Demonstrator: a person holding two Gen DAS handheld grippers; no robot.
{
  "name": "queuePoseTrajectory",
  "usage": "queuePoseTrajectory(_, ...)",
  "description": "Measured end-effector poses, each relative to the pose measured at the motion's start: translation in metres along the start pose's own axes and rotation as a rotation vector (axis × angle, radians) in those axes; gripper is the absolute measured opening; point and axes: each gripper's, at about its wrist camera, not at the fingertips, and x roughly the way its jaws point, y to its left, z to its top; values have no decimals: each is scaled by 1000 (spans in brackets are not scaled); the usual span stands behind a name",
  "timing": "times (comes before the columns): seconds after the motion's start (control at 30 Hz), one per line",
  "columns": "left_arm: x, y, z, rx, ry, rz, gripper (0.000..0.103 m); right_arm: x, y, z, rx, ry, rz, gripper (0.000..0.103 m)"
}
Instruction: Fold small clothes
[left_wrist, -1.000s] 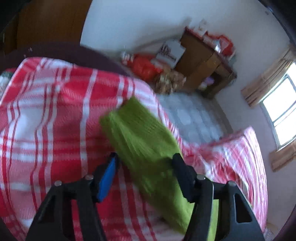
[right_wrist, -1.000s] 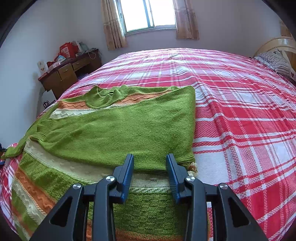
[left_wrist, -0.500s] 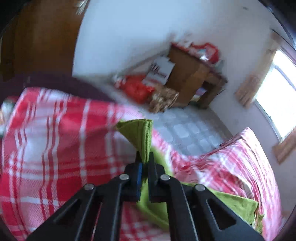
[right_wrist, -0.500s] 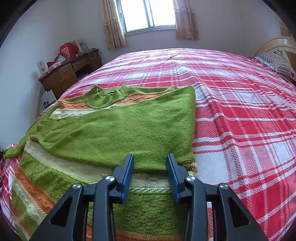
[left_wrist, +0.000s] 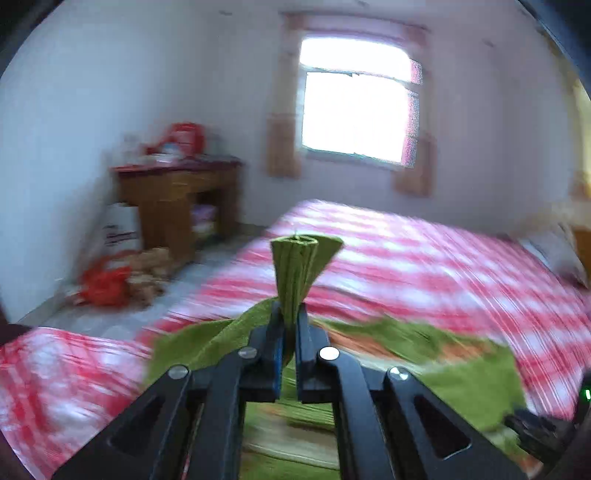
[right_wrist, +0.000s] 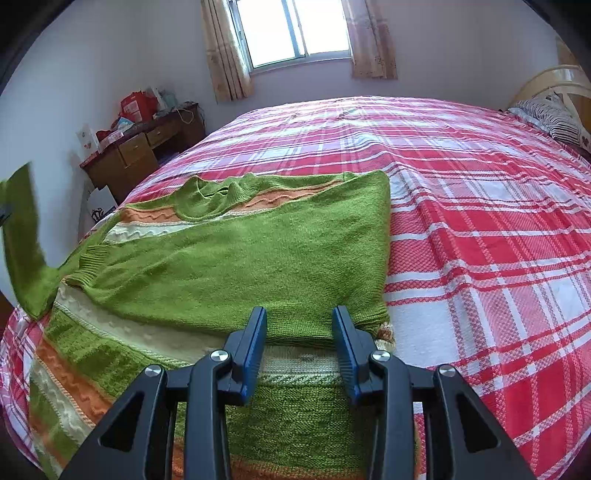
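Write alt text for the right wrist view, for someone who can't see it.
A green knitted sweater with orange and cream stripes lies on a red plaid bedspread, one sleeve folded across its body. The right gripper, jaws apart, hovers at its near edge; the other sleeve is lifted at far left.

left gripper (left_wrist: 290, 325) clamped tight; right gripper (right_wrist: 300, 332) held partly apart, tilted downward.

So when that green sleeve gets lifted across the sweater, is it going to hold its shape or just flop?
Probably flop: the sleeve bunches into pleats where the left gripper is shut on it, and in the right wrist view it hangs slack. It looks like a soft knit, so likely light. The sweater lies limp on the bedspread, so pulling may drag or wrinkle it.
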Motion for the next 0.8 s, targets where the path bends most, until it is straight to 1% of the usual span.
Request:
queuePoseTrajectory(0.07,14,-29,-15,51,49,-44,4,0,0,0,1,0,1,38)
queuePoseTrajectory(0.1,23,-49,-29,83,85,-68,4,0,0,0,1,-1,2,38)
queuePoseTrajectory(0.2,43,-79,-57,126,180,-83,4,-1,-2,-1,7,-2,9,38)
queuePoseTrajectory(0.3,50,-89,-73,136,260,-88,4,0,-3,-1,10,-3,14,38)
queuePoseTrajectory(0.43,39,-82,-65,129,288,-105,8,0,-3,0,6,0,9,38)
queuePoseTrajectory(0.47,34,-78,-66,126,303,-124,12,0,-2,0,4,1,7,39)
queuePoseTrajectory(0.5,28,-67,-65,101,327,-158,30,0,-2,0,3,3,7,39)
queuePoseTrajectory(0.53,22,-60,-66,77,332,-169,56,0,-2,0,2,5,14,44)
queuePoseTrajectory(0.57,16,-52,-69,55,325,-166,65,1,-2,0,0,9,32,52)
queuePoseTrajectory(0.6,7,-37,-72,28,291,-137,70,2,-2,1,-2,12,47,56)
queuePoseTrajectory(0.63,5,-32,-75,19,272,-116,70,3,-1,2,-10,23,69,64)
queuePoseTrajectory(0.67,1,-22,-78,7,258,-90,70,5,2,4,-25,39,78,70)
queuePoseTrajectory(0.7,-2,-11,-81,-14,253,-65,70,6,6,6,-36,55,75,70)
queuePoseTrajectory(0.73,-3,3,-86,-47,249,-40,70,7,11,11,-44,79,51,70)
queuePoseTrajectory(0.77,-2,12,-90,-71,248,-23,70,4,15,16,-26,82,53,70)
queuePoseTrajectory(0.8,2,25,-96,-104,256,18,70,-2,19,20,8,62,110,70)
